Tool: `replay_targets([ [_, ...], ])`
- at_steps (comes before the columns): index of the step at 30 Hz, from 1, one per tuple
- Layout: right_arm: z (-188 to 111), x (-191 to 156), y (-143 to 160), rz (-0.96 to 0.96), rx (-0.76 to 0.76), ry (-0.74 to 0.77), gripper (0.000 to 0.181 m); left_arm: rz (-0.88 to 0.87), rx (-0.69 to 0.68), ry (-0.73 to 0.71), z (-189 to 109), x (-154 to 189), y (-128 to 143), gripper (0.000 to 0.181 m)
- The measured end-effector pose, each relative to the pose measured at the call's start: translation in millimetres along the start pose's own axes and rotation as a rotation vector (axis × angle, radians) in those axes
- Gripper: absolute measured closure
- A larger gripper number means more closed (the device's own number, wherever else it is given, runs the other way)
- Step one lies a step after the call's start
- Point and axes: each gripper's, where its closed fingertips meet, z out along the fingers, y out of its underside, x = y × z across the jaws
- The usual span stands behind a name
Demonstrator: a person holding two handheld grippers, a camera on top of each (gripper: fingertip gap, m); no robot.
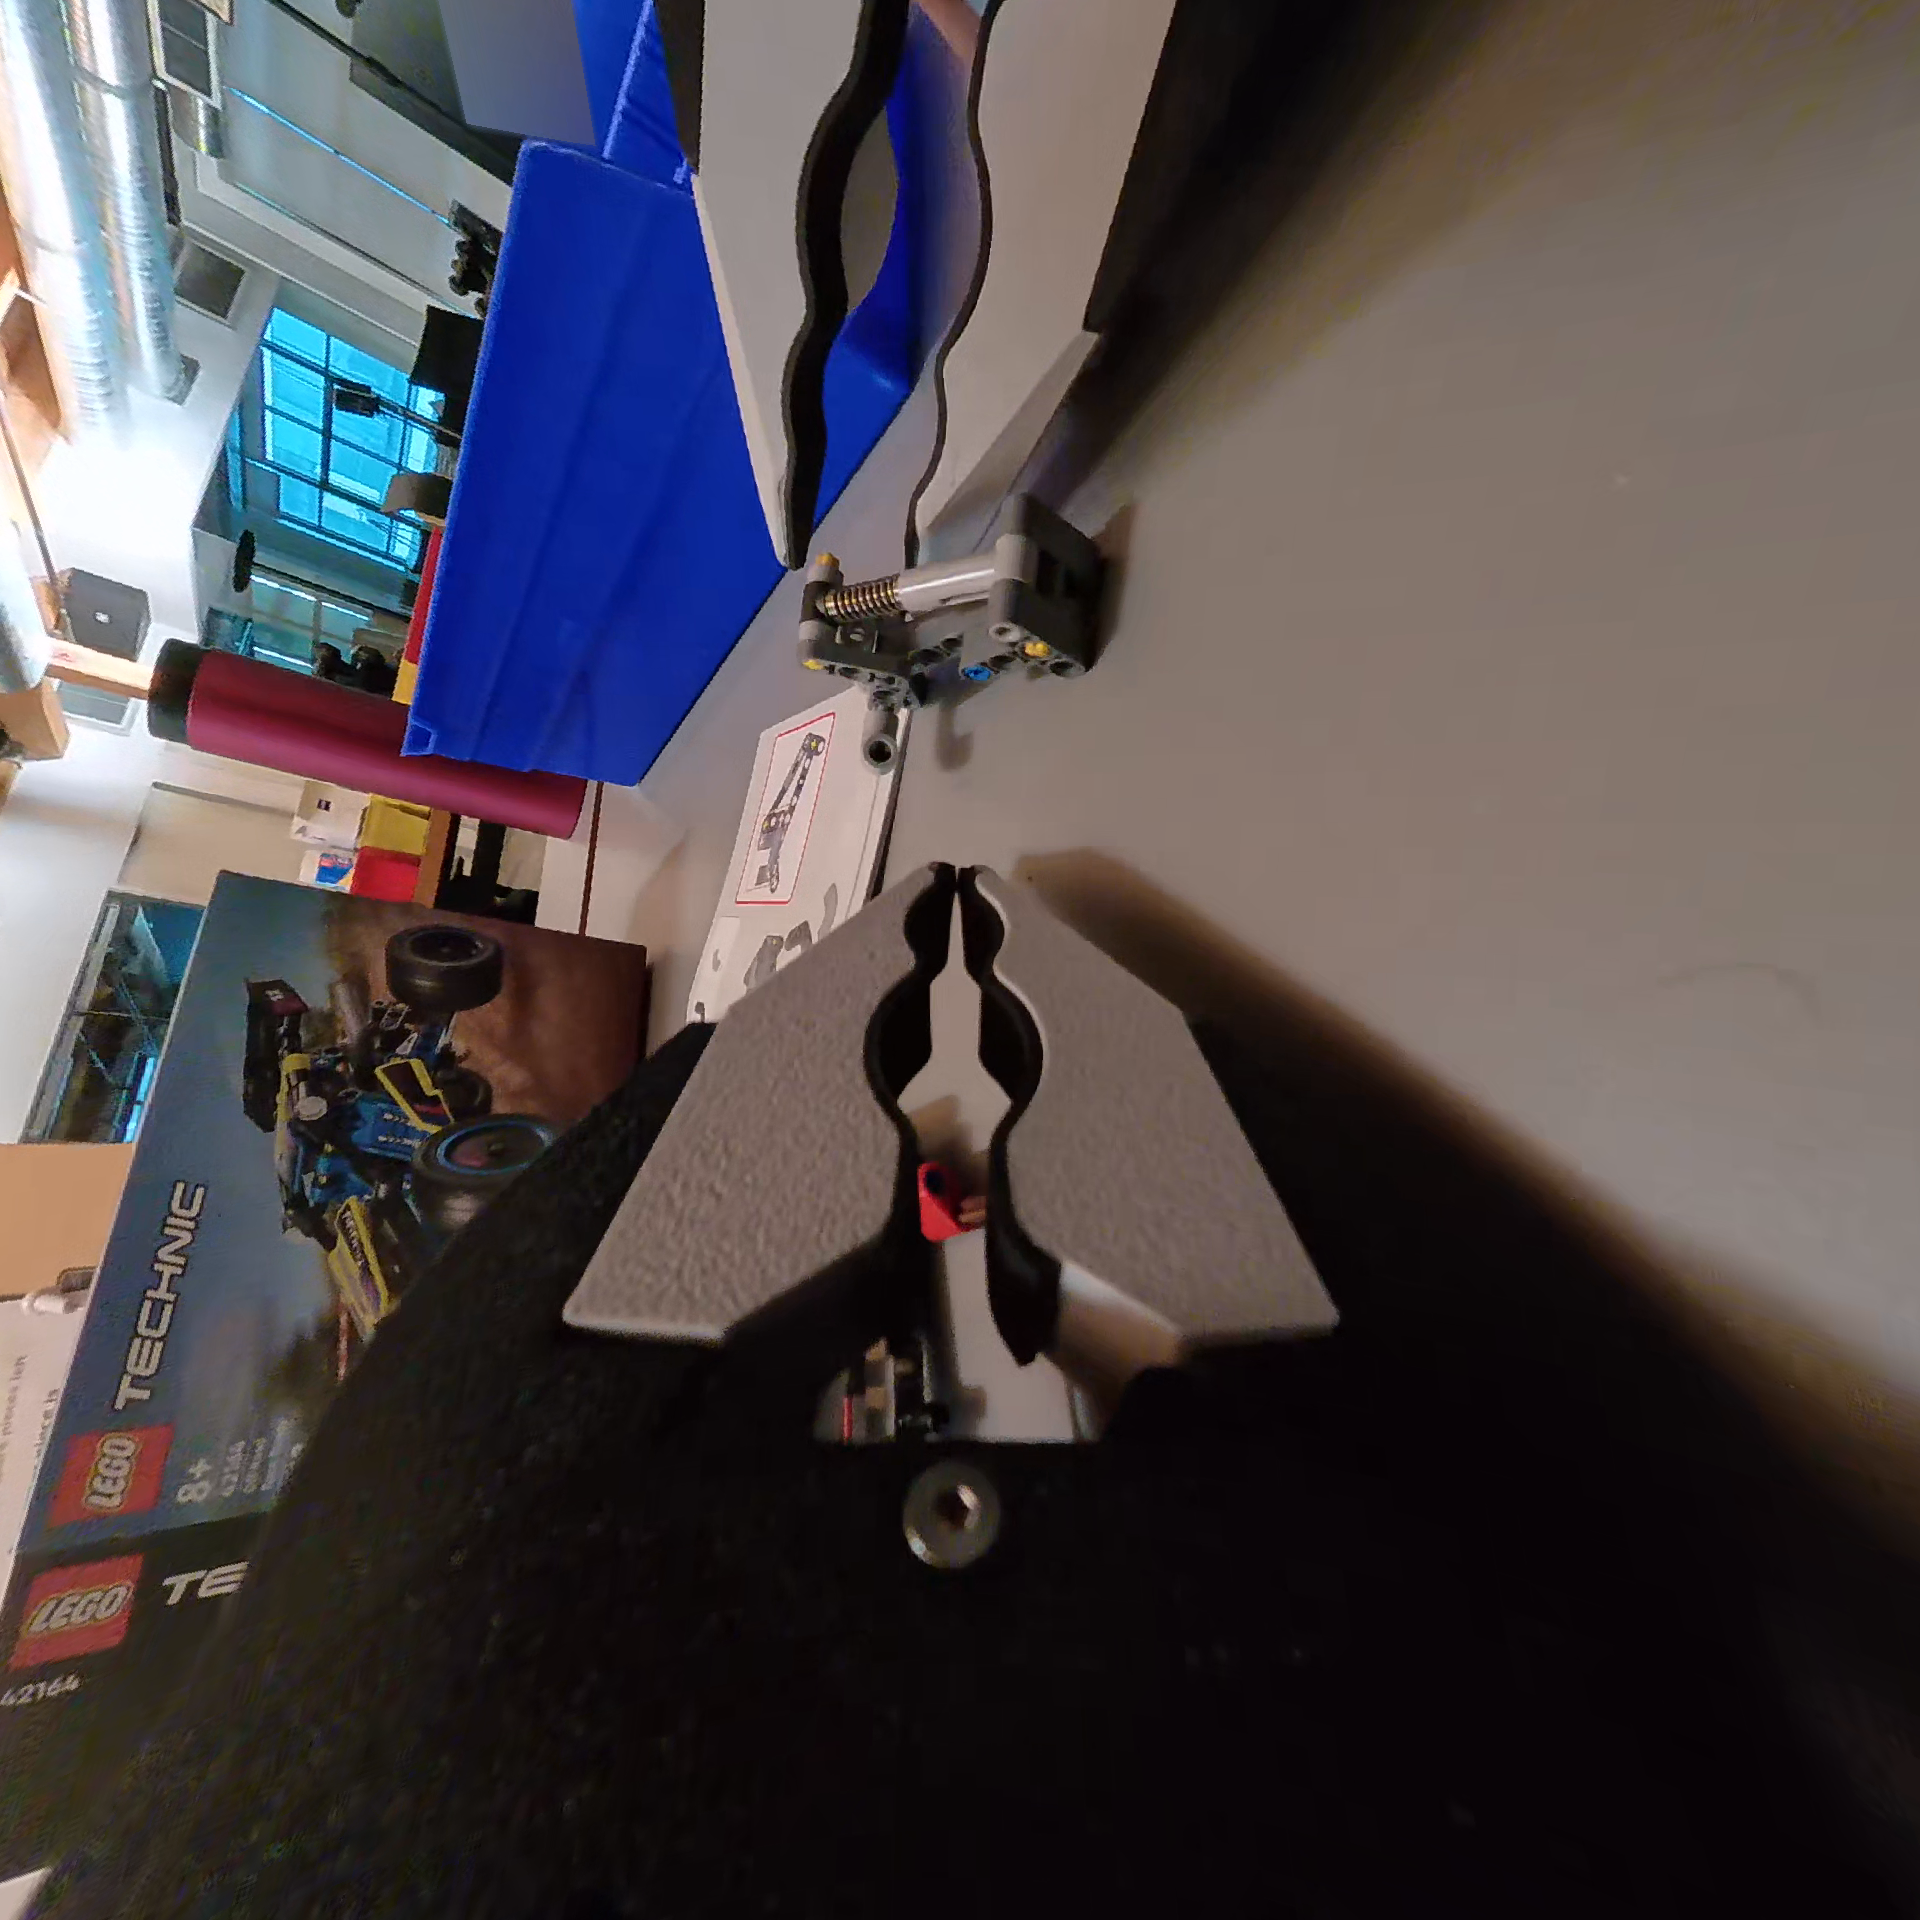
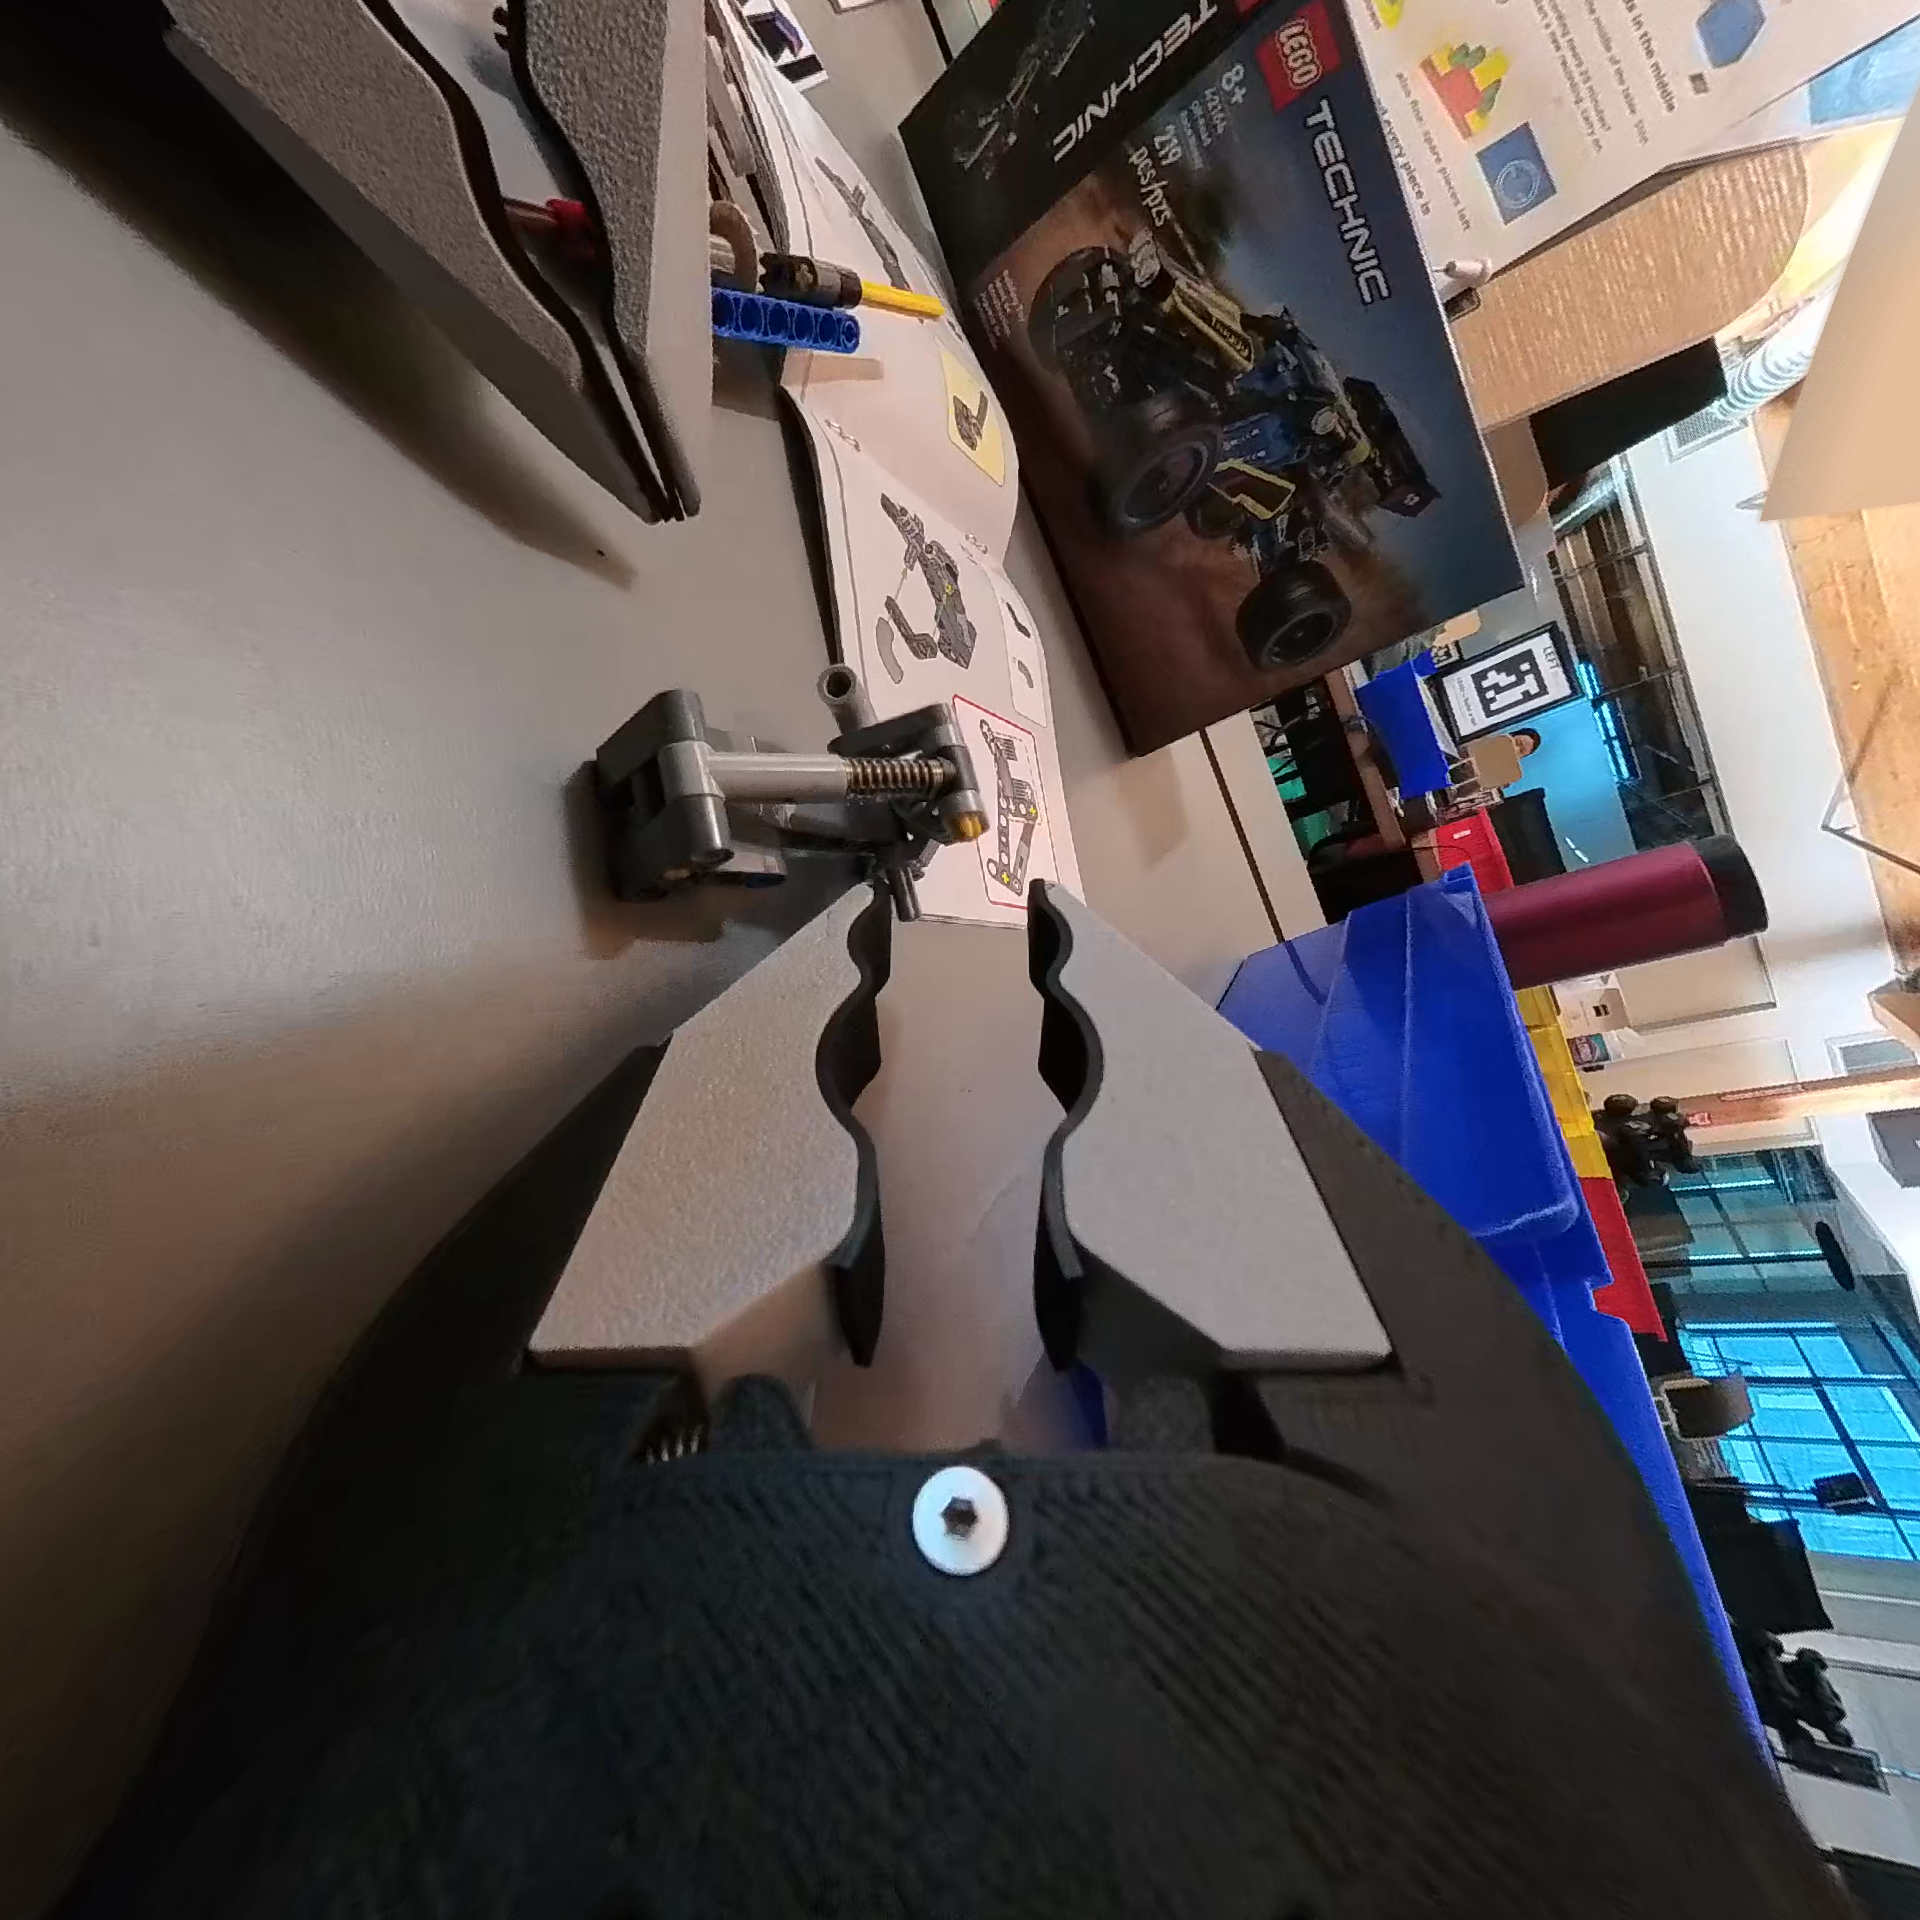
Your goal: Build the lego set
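A grey Technic assembly (image 1: 935, 613) with a spring shock absorber lies on the grey table (image 1: 1455, 727); it also shows in the right wrist view (image 2: 790, 800). My left gripper (image 1: 954, 875) has its fingertips closed together. A small red piece with a tan pin (image 1: 948, 1200) sits deeper between its pads, and the right wrist view shows it there too (image 2: 545, 213). My right gripper (image 2: 956, 902) is open and empty. Its left fingertip (image 2: 871, 914) is just beside a black pin sticking out of the assembly.
An open instruction booklet (image 2: 935, 582) lies behind the assembly, with a blue beam (image 2: 784, 327) and a yellow axle (image 2: 904, 299) on it. The set's box (image 2: 1226, 416), a blue bin (image 2: 1403, 1091) and a maroon bottle (image 2: 1621, 914) stand beyond. The grippers' ends are close to 8 centimeters from one another.
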Motion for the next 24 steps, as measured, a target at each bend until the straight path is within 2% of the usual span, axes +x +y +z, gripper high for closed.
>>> replay_targets([
  [24,-3.6,8.1,10.6,0.015,-0.047,0.048,0.154,0.034,-0.005,-0.014,3.3,0.9,-0.9,0.181],
])
